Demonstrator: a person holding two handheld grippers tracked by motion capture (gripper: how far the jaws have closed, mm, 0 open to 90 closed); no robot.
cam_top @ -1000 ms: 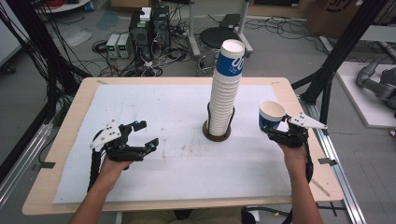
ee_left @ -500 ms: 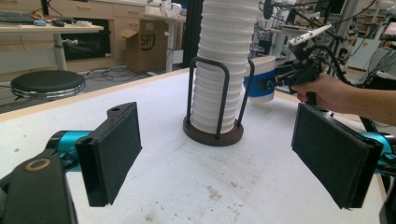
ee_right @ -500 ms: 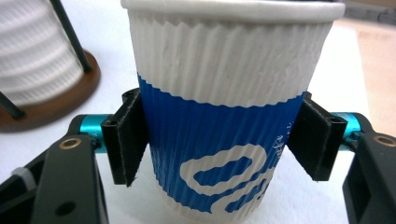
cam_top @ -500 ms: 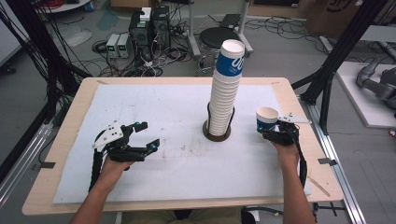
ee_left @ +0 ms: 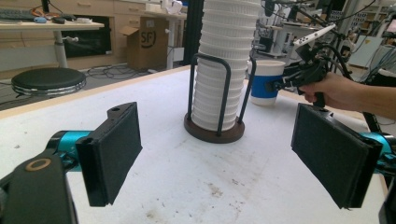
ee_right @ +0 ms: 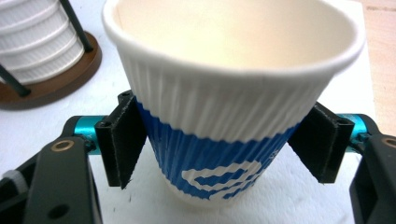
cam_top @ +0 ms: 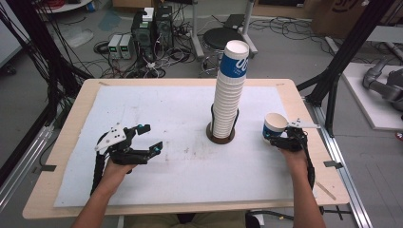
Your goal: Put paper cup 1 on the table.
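Note:
A blue-and-white ribbed paper cup (cam_top: 274,126) (ee_right: 224,116) stands upright on the white mat, right of a tall stack of the same cups (cam_top: 230,90) (ee_left: 224,70). The stack sits in a black wire holder with a brown base (cam_top: 221,137). My right gripper (cam_top: 273,137) (ee_right: 219,144) has the single cup between its jaws. Those jaws have just been opening, and the pads (ee_right: 123,142) sit right by the cup's sides without squeezing it. My left gripper (cam_top: 152,137) (ee_left: 215,158) rests at the mat's left, open wide and empty, pointing at the stack.
The white mat (cam_top: 180,109) covers a wooden table (cam_top: 62,142). The cup and the right hand are close to the mat's right edge. Black frame posts, a stool (cam_top: 223,38) and cables stand beyond the far edge.
The right hand has come down with the cup until it stands on the mat, and its jaws have spread apart. The left hand has kept still.

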